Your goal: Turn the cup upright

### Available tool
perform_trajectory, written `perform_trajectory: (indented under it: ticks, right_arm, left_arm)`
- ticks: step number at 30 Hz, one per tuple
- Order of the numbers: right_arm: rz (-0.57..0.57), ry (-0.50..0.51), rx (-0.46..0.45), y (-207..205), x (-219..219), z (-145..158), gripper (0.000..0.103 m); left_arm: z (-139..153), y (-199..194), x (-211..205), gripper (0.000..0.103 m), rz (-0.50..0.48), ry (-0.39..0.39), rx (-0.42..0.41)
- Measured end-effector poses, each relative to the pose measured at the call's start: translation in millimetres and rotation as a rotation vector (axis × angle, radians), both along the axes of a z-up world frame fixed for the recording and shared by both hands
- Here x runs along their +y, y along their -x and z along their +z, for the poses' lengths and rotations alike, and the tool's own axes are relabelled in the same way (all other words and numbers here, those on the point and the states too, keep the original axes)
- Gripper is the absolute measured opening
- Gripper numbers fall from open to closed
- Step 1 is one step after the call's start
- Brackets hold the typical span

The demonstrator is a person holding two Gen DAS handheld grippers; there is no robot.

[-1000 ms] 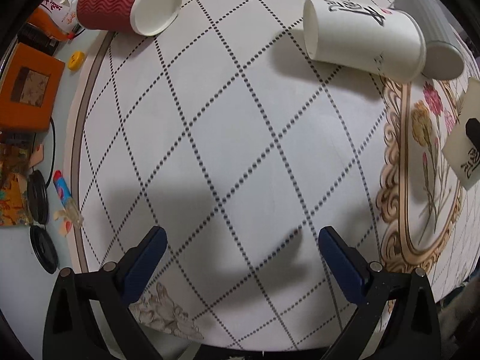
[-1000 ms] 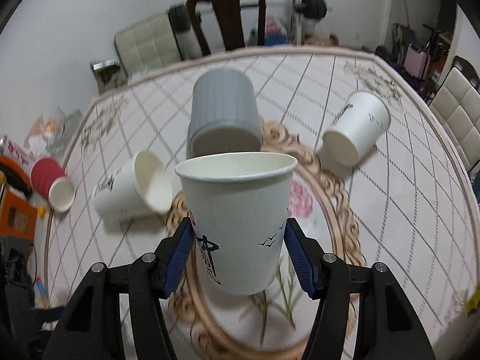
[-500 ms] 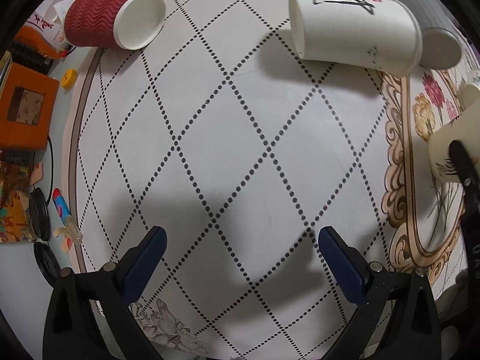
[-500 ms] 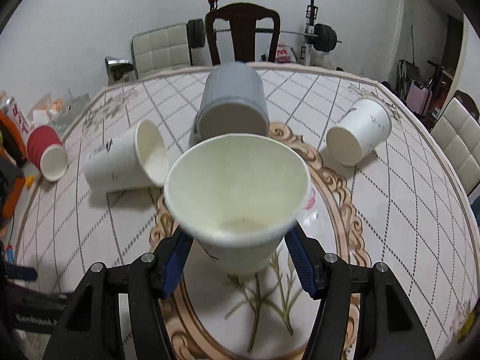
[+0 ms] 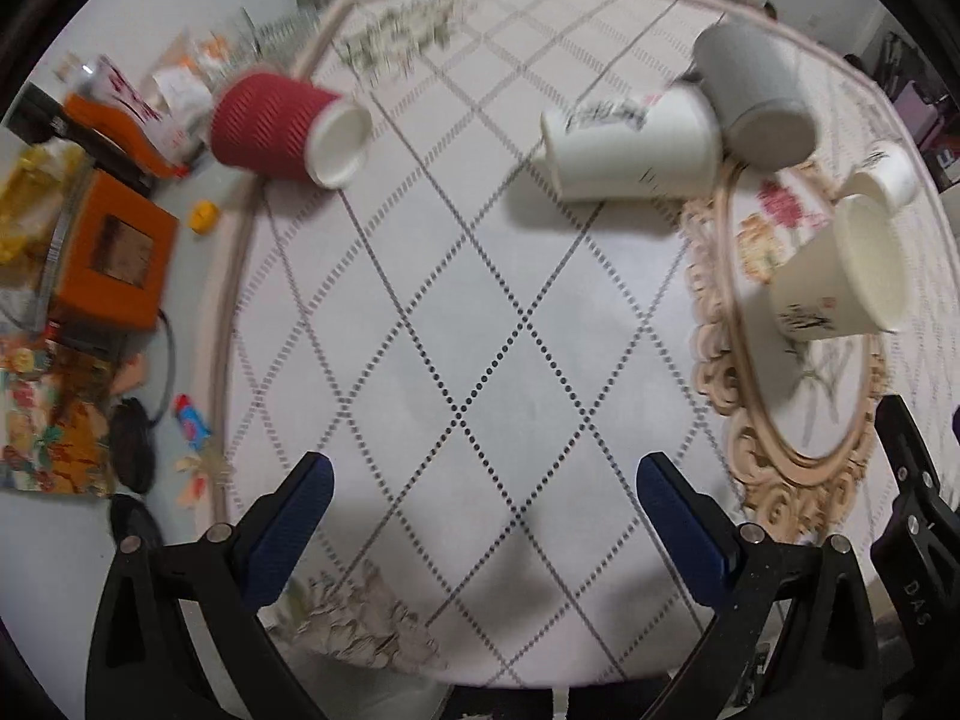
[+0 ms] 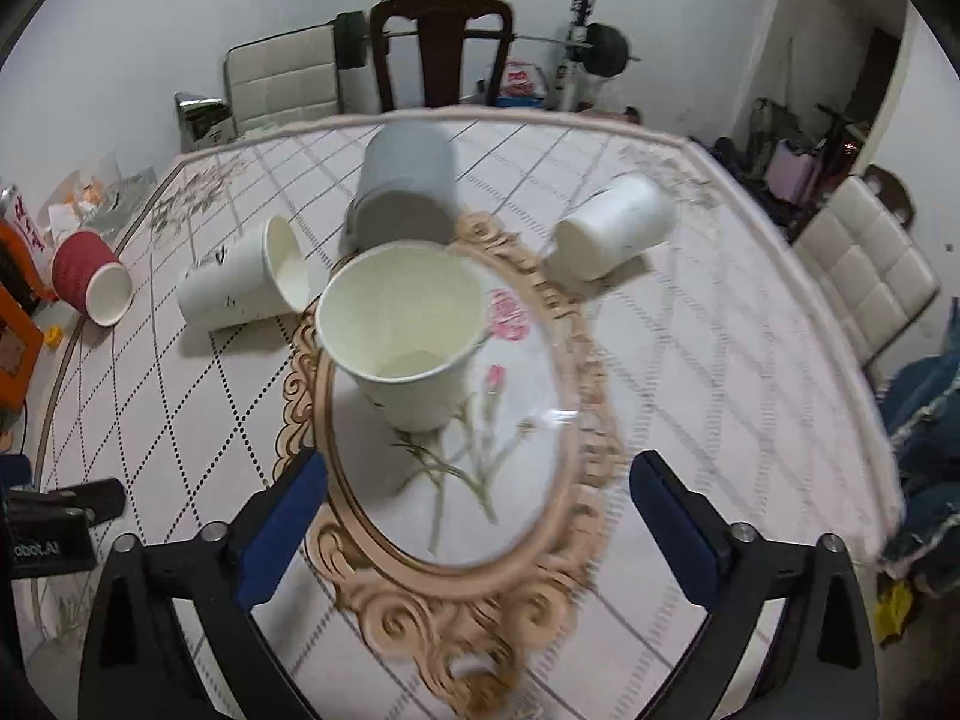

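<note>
A white paper cup (image 6: 408,336) stands upright on the floral oval of the tablecloth, mouth up; it also shows at the right of the left wrist view (image 5: 840,276). My right gripper (image 6: 480,504) is open and empty, drawn back just in front of that cup. My left gripper (image 5: 480,510) is open and empty above bare cloth. Lying on their sides are a white printed cup (image 5: 630,144) (image 6: 240,288), a grey cup (image 5: 756,96) (image 6: 408,186), a red ribbed cup (image 5: 288,132) (image 6: 90,282) and a small white cup (image 6: 612,228).
The round table (image 6: 750,420) has a diamond-patterned cloth. Orange boxes (image 5: 114,252) and clutter lie on the floor beyond the table's left edge. A wooden chair (image 6: 441,54) and padded chairs (image 6: 864,276) stand around the table.
My right gripper opened, let go of the white cup and pulled back; the cup now stands upright on the cloth. My left gripper tilted up, still open.
</note>
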State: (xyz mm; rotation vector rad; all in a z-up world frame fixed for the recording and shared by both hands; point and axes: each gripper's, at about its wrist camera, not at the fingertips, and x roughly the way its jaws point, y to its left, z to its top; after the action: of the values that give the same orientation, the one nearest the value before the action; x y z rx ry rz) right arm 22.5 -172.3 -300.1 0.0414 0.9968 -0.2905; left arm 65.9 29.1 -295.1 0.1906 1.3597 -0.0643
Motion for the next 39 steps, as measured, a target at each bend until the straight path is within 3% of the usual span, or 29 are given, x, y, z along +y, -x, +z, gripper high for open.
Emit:
perform_trajectory:
  ticks: [8,19,28,39]
  right_arm:
    - [-0.024,0.01,-0.033,51,-14,107,0.103]
    - [0.021,0.026,-0.097,130,-26,228,0.103]
    - [0.041,0.029,-0.187,184,-28,287,0.103]
    - [0.043,0.03,-0.225,206,-32,306,0.103]
  left_arm:
    - [109,37,-21,0.103,-0.026,0.046,-0.163]
    - [219,120,-35,0.103,-0.008,0.121,-0.354]
    - [261,162,-38,0.103,0.0,0.146,-0.435]
    - [277,183,-44,0.103,-0.002,0.148,-0.478]
